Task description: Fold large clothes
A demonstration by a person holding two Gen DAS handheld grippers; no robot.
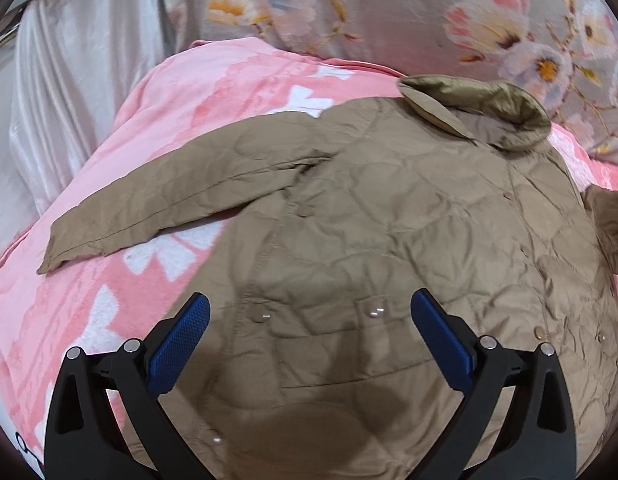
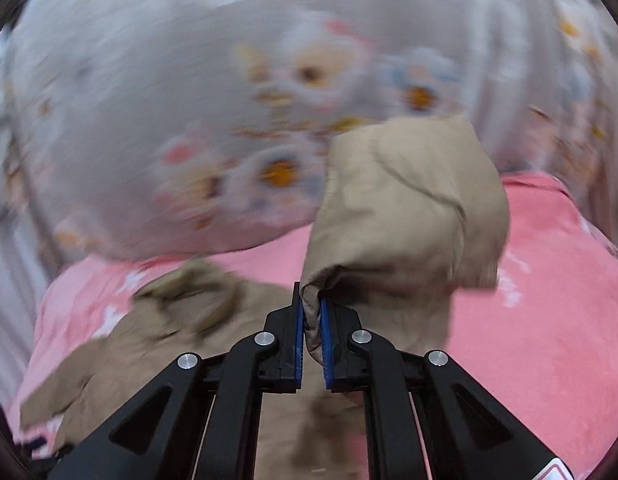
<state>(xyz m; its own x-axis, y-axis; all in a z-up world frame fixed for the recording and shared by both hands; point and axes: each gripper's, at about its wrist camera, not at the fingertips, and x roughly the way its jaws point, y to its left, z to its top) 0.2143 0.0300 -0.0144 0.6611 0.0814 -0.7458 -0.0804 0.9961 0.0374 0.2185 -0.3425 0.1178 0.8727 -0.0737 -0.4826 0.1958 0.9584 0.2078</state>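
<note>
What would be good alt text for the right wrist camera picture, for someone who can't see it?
The right gripper has its jaws shut on a fold of a tan quilted jacket, lifting that part above a pink blanket. The rest of the jacket lies on the blanket at lower left, and a blurred grey floral fabric fills the background.

A bed covered by a pink blanket (image 1: 157, 128) with white flowers; a tan quilted jacket (image 1: 369, 220) lies flat on it, collar toward one o'clock, one sleeve toward nine
</note>
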